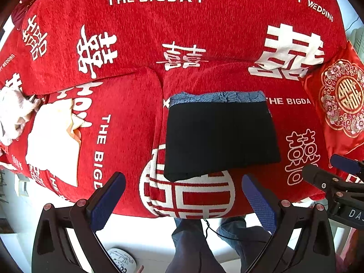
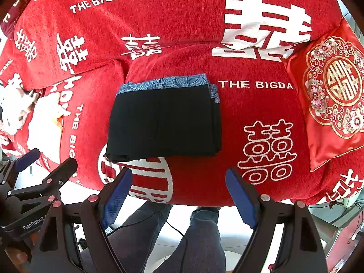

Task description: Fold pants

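Observation:
Black pants [image 1: 220, 136] [image 2: 165, 125] lie folded into a flat rectangle on the red sofa seat [image 1: 127, 118] [image 2: 250, 104]. A blue leaf-patterned band [image 1: 218, 97] [image 2: 168, 82] shows along their far edge. My left gripper [image 1: 183, 195] hovers in front of the sofa's front edge, open, with nothing between its blue pads [image 1: 107, 201]. My right gripper [image 2: 178, 192] hangs beside it, also open and empty, its blue pads [image 2: 238, 199] wide apart. Both stand apart from the pants, on the near side. Each gripper shows at the edge of the other's view.
White and cream clothes [image 1: 52, 136] [image 2: 43, 122] lie piled on the left seat cushion. A red embroidered pillow [image 1: 341, 100] [image 2: 329, 91] leans at the right end. A person's legs in dark jeans [image 1: 200, 243] [image 2: 195, 238] stand on the pale floor below the grippers.

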### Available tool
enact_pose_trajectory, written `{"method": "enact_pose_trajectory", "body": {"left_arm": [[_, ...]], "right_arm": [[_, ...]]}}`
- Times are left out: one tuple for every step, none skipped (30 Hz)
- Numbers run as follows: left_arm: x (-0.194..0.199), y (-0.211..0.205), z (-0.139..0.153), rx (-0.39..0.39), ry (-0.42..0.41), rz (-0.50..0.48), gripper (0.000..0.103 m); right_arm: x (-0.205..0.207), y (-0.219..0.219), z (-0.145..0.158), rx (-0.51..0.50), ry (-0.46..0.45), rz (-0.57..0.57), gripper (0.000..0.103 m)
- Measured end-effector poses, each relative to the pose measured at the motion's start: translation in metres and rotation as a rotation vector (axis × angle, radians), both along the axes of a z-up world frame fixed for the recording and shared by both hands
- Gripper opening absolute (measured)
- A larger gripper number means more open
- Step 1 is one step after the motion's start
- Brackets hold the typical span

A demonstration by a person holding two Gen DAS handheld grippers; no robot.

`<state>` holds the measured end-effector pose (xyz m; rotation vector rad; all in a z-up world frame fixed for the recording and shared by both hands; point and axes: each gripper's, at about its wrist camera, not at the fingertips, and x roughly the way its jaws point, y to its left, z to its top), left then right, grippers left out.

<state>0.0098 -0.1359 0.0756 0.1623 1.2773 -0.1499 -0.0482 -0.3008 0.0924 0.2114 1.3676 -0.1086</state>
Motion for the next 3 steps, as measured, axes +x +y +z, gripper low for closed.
{"method": "enact_pose_trajectory", "body": {"left_arm": [[-0.0003, -0.001, -0.0002, -0.002, -0.001, 0.0, 0.103], [-0.0009, -0.0028, -0.0005, -0.003, -0.001, -0.001, 0.103], [0.0, -0.0021, -0.0007, -0.003, 0.0, 0.001, 0.103]], "right_arm": [[0.0001, 0.0, -0.0001, 0.0, 0.0, 0.0, 0.086], [0.0, 0.0002, -0.0002, 0.0, 0.0, 0.0, 0.086], [0.0002, -0.0003, -0.0002, 0.0, 0.0, 0.0, 0.086]]}}
